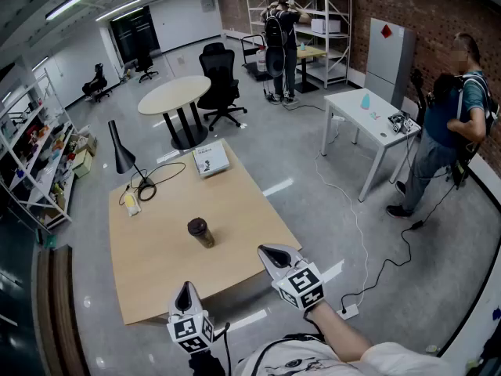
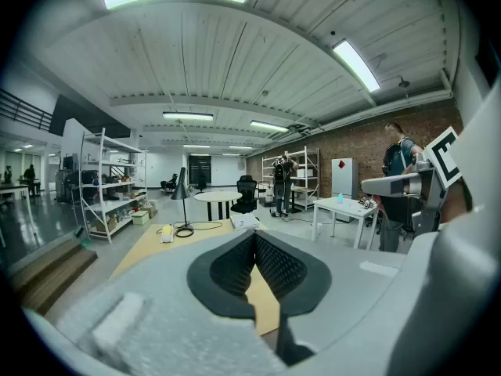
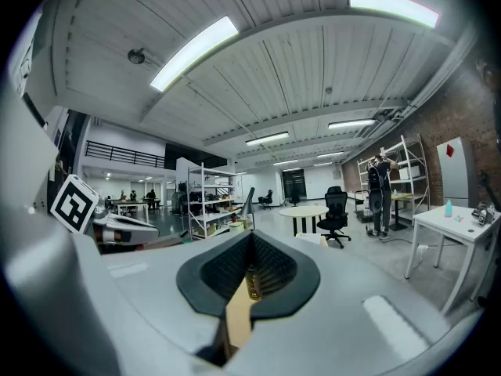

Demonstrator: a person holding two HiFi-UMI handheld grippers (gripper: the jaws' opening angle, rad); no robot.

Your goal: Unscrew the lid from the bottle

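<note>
A small brown bottle [image 1: 201, 233] with a dark lid stands upright near the middle of the wooden table [image 1: 156, 265] in the head view. My left gripper [image 1: 185, 287] hovers at the table's near edge, below and a little left of the bottle, jaws shut and empty. Off the near right corner is my right gripper [image 1: 271, 251], right of the bottle and also shut on nothing. Both stand well apart from the bottle. In the left gripper view the left gripper [image 2: 254, 238] shows pads pressed together. The right gripper [image 3: 252, 240] looks the same in the right gripper view.
A black desk lamp [image 1: 121, 151], its cable, a small yellow-white box [image 1: 131, 204] and a white booklet [image 1: 210, 159] occupy the table's far side. Beyond are a round table [image 1: 174, 96], an office chair [image 1: 220, 84], a white desk [image 1: 368, 116], shelves and two standing persons [image 1: 450, 128].
</note>
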